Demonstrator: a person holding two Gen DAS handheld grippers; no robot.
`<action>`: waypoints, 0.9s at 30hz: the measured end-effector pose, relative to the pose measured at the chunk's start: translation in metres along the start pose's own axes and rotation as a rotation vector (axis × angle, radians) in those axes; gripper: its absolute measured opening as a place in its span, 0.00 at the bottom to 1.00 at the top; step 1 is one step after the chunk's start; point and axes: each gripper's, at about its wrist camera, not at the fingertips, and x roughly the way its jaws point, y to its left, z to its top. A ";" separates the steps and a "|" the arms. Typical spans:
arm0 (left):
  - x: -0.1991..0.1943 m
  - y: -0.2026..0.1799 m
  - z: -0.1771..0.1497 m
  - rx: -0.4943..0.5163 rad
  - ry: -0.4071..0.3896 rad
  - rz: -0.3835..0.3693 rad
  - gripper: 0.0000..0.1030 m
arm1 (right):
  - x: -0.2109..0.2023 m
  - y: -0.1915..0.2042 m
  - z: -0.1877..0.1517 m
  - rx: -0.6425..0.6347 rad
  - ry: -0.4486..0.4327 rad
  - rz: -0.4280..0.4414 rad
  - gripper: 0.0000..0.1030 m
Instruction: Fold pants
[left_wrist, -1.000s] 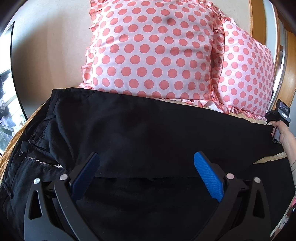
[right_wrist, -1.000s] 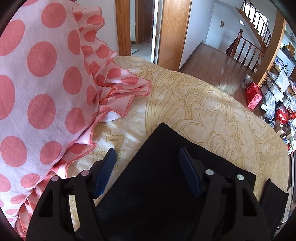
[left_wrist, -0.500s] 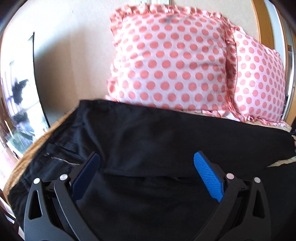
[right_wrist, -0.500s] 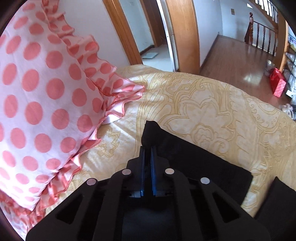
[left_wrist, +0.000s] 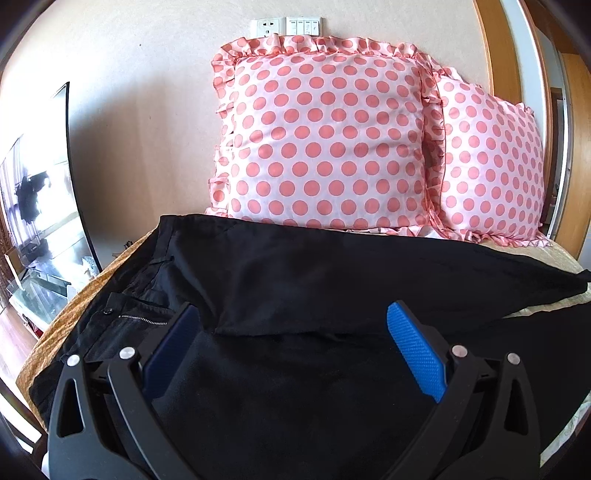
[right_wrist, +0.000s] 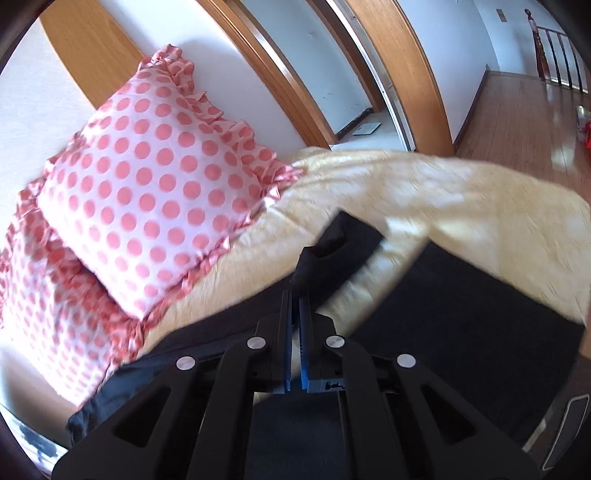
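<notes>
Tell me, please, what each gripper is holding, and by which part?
The right gripper is shut on the black pants at a leg's hem end. The left gripper is open, holding nothing.

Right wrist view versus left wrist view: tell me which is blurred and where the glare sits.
Right wrist view: motion-smeared, worst on the yellow bedspread and pants; the right gripper itself stays sharp. Left wrist view: crisp across the polka-dot pillows, with fisheye bending at the edges and blown-out glare in the mirror at left.

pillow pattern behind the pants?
Pink with coral polka dots and ruffled edges; the pillows show best in the left wrist view.
</notes>
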 end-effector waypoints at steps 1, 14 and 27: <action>-0.003 0.000 0.000 -0.001 0.000 -0.008 0.98 | 0.000 -0.005 -0.004 0.008 0.010 -0.001 0.03; -0.026 -0.018 -0.003 0.067 -0.041 0.009 0.98 | 0.016 -0.050 -0.015 0.218 0.150 0.085 0.05; -0.017 -0.013 0.001 0.005 0.011 -0.054 0.98 | 0.026 -0.062 -0.019 0.320 0.149 0.121 0.35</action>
